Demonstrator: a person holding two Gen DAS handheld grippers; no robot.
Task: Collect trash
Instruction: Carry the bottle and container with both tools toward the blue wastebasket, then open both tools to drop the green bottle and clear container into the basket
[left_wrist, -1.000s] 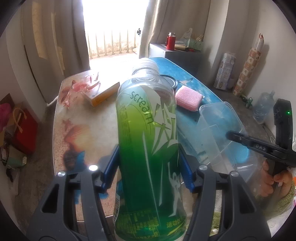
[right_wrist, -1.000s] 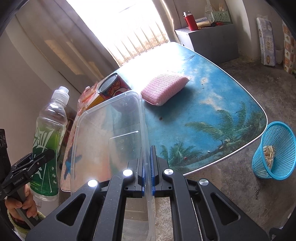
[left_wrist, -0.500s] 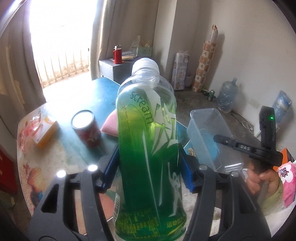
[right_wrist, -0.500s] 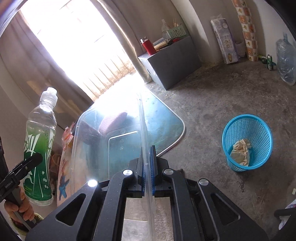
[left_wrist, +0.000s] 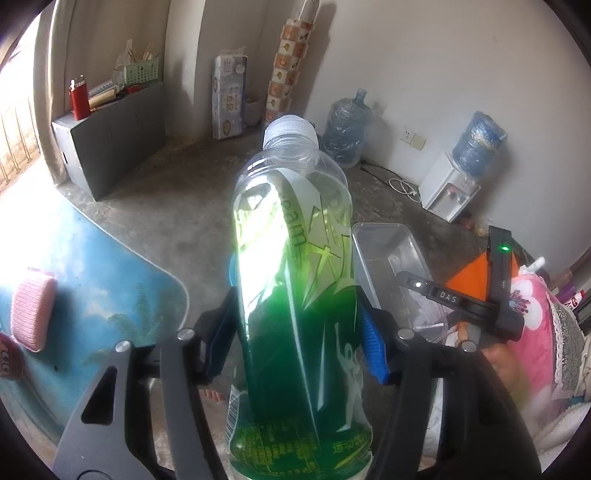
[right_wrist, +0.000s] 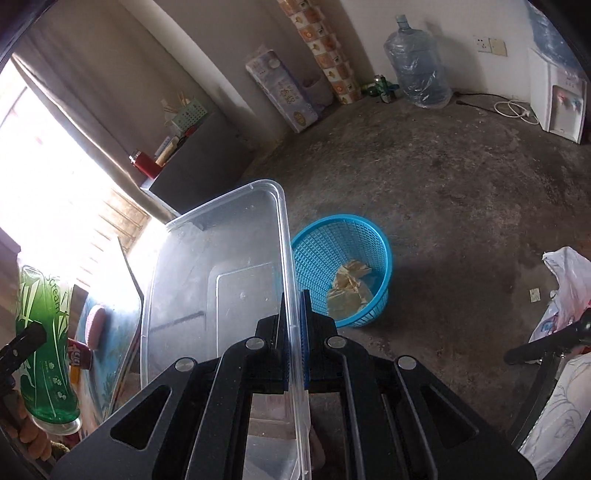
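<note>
— What do your tools hold?
— Your left tool (left_wrist: 301, 334) is clamped on the green bottle (left_wrist: 295, 295), upright. Your right tool (right_wrist: 293, 354) pinches the clear container's (right_wrist: 221, 266) rim.
— And beyond?
— The blue basket (right_wrist: 343, 254) stands on the floor just past the container; the counter (left_wrist: 92, 266) lies left.

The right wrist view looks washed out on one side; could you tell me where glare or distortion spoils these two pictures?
Right wrist view: the window at left is blown out white, and fisheye bends the walls. Left wrist view: sunlight glares bright yellow-green on the bottle, and the pink sponge at the edge is smeared.
</note>
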